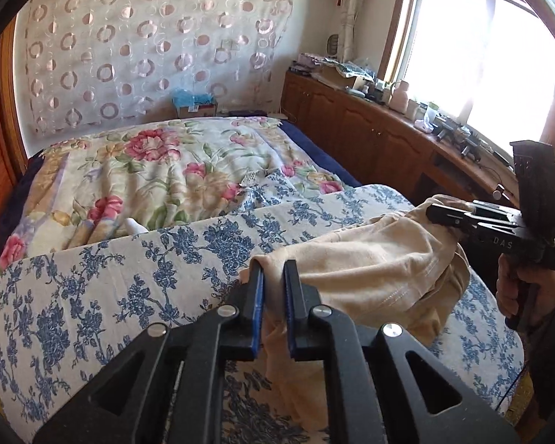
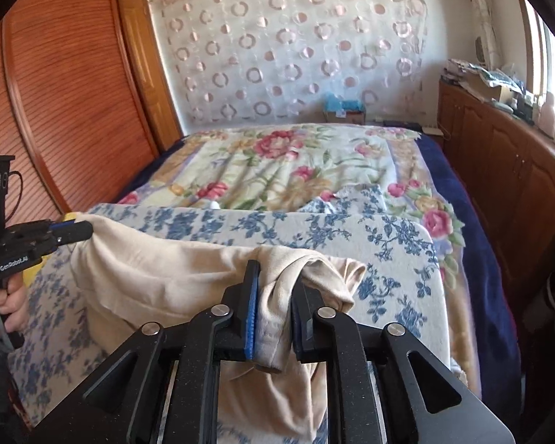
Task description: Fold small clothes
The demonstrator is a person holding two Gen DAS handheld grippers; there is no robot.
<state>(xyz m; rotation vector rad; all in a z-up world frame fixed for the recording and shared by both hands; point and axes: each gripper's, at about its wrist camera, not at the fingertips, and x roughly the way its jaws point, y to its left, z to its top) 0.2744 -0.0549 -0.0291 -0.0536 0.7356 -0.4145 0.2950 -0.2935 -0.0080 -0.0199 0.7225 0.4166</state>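
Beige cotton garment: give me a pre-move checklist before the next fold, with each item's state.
1. Left gripper has the beige cotton garment between its blue pads: ok.
2. Right gripper has a bunched garment edge between its pads: ok.
3. Pads pressing firmly on the fabric: cannot tell; both pairs stand slightly apart.
4. Garment spread flat between the grippers: not ok; it sags and wrinkles.
5. Blue-flowered white board below has bare room for laying down: ok.
6. Garment's lower part hanging free of the board edge: cannot tell.

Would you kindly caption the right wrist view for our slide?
Right gripper and left gripper hold a beige garment above the blue-floral board.
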